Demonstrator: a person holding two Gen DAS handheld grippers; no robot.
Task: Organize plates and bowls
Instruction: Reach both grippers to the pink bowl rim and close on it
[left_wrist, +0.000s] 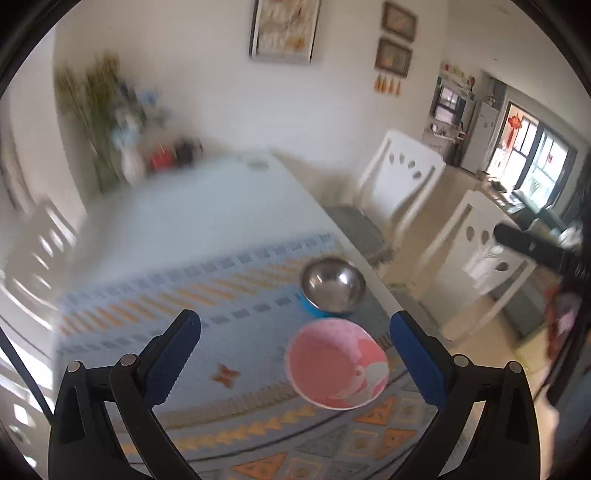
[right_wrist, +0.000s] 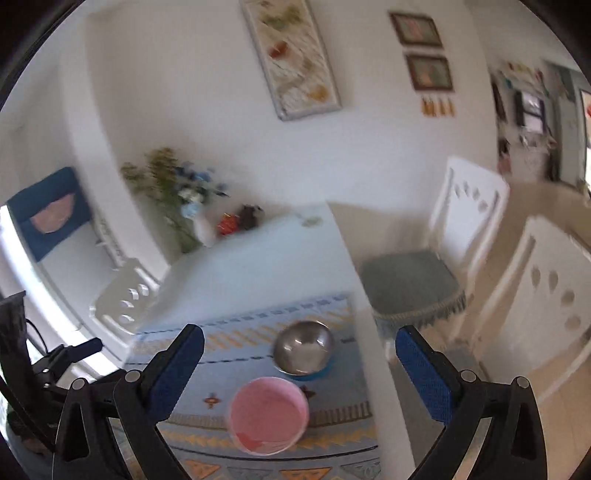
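A pink bowl (left_wrist: 337, 363) stands on the patterned mat (left_wrist: 184, 295) near the table's right edge. Just beyond it a steel bowl (left_wrist: 332, 284) sits inside a blue bowl (left_wrist: 314, 309). My left gripper (left_wrist: 295, 343) hangs open above the mat, nothing between its blue pads (left_wrist: 173, 354); the pink bowl lies below it, toward the right pad. In the right wrist view the pink bowl (right_wrist: 267, 413) and the steel bowl (right_wrist: 303, 347) on the blue bowl (right_wrist: 314, 373) show between the wide-open fingers of my right gripper (right_wrist: 299, 360), which holds nothing. The right gripper's black body (left_wrist: 535, 247) shows at the left view's right edge.
The white table (left_wrist: 207, 206) runs back to a wall, with a vase of flowers (left_wrist: 129, 162) and small red and dark objects (left_wrist: 173, 153) at its far end. White chairs (left_wrist: 402, 177) stand along the right side, one with a grey cushion (right_wrist: 410, 284). Another chair (right_wrist: 125, 295) is at the left.
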